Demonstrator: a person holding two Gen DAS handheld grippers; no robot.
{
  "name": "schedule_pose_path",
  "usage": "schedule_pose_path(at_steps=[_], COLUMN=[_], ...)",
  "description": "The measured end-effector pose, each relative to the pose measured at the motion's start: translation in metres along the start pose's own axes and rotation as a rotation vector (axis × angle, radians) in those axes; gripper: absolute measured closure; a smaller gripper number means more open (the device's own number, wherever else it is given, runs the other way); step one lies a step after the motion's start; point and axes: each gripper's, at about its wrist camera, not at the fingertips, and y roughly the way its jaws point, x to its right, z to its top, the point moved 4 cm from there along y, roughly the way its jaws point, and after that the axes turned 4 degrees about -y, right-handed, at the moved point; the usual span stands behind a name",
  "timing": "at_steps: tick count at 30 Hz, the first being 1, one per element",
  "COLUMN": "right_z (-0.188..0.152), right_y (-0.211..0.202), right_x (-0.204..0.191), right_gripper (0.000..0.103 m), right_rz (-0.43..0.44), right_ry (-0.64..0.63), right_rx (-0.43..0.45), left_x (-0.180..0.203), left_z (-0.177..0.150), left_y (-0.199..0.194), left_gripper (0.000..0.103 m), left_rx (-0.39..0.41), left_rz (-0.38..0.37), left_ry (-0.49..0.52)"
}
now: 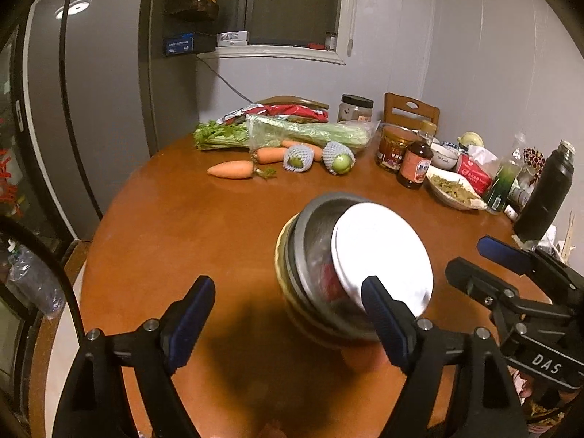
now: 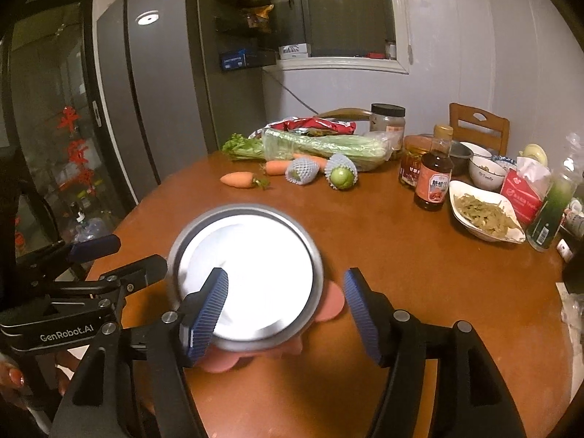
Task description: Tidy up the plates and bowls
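- Left wrist view: a stack of bowls [image 1: 317, 277] sits near the front of the round brown bench [image 1: 175, 226]. A steel bowl rests on a yellowish ceramic one, and a flat, shiny metal plate [image 1: 381, 255] lies tilted across the top.
- The left hand-held gripper [image 1: 288, 314] is open, its ribbed blue pads spread wide. One finger [image 1: 383, 314] overlaps the plate's near rim; I cannot tell whether it touches.
- Risk, as I judge it: the plate is smooth, thin and off-centre, so a nudge could slide it off or rock the stack.
- The right hand-held gripper [image 1: 507, 255] enters from the right, close to the stack; this view leaves its opening unclear.
- Right wrist view: the plate [image 2: 255, 273] glares white, with a raised rim around a flat disc. The right hand-held gripper [image 2: 288, 310] is open, one pad [image 2: 211, 310] over the plate and the other beside it, apart.
- Risk: closing on that slick rim at an angle may let it squirt out or clatter.
- Carrots [image 2: 241, 179], net-wrapped fruit [image 2: 341, 173] and a sauce bottle [image 2: 434, 175] stand well apart, so a collision looks unlikely.
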Motion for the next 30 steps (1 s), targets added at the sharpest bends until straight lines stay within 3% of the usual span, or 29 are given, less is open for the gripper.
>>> schedule_pose_path(at_steps=[17, 22, 30], right_z=[-0.061, -0.073, -0.088], right_y=[-0.025, -0.033, -0.029], right_x=[-0.020, -0.015, -0.013], right_gripper=[0.031, 0.031, 0.029], right_rz=[-0.036, -0.046, -0.060], right_ry=[0.010, 0.039, 0.050], right_rx=[-0.022, 0.014, -0.010], left_x=[-0.005, 0.000, 0.007], left_z=[-0.054, -0.062, -0.072], left_y=[-0.015, -0.015, -0.014], left_gripper=[0.019, 0.019, 0.018], left_rx=[-0.043, -0.040, -0.050], left_rz=[0.053, 0.051, 0.059], left_ry=[0.004, 0.013, 0.016])
